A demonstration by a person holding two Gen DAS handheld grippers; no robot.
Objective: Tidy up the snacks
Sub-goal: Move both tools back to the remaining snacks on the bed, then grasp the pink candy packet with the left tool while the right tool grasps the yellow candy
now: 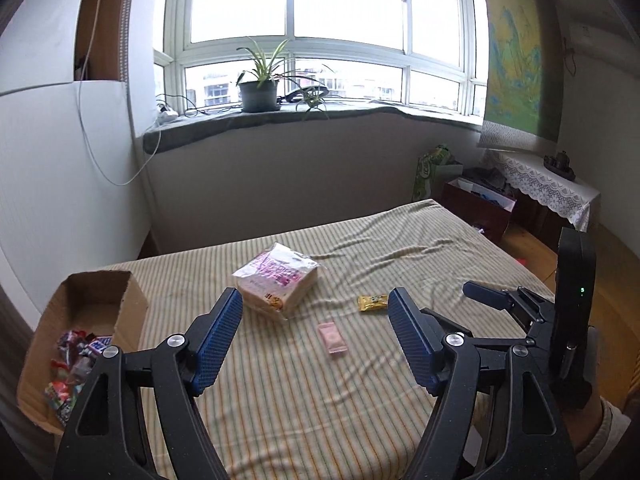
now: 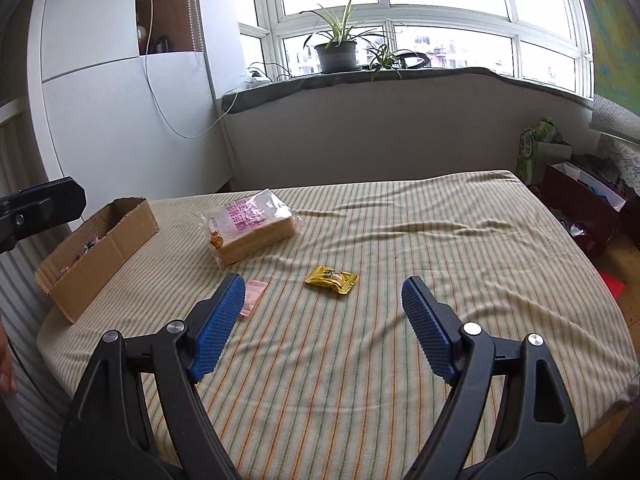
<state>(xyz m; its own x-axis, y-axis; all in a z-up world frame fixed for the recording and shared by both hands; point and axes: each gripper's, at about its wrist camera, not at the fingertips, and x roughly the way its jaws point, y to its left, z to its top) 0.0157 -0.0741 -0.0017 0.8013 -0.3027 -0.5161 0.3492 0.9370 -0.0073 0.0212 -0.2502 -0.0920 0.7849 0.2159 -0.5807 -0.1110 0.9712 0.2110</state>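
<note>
We held both grippers, left gripper (image 1: 315,308) and right gripper (image 2: 323,294), fingers released, above the striped bedspread (image 2: 400,340); small yellow foil snack packet (image 2: 331,279) awaited transfer to the brown cardboard box (image 2: 120,240), likely next

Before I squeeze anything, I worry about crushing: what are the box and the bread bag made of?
The box looks like plain brown cardboard, matte, with a torn raw edge. The bread bag looks like thin clear plastic film: glossy, crinkled, slices showing through pink print.

Cardboard box (image 1: 100,312) cut off at left — pink packet (image 2: 253,297) partly hidden behind blue finger (image 2: 218,324).
</note>
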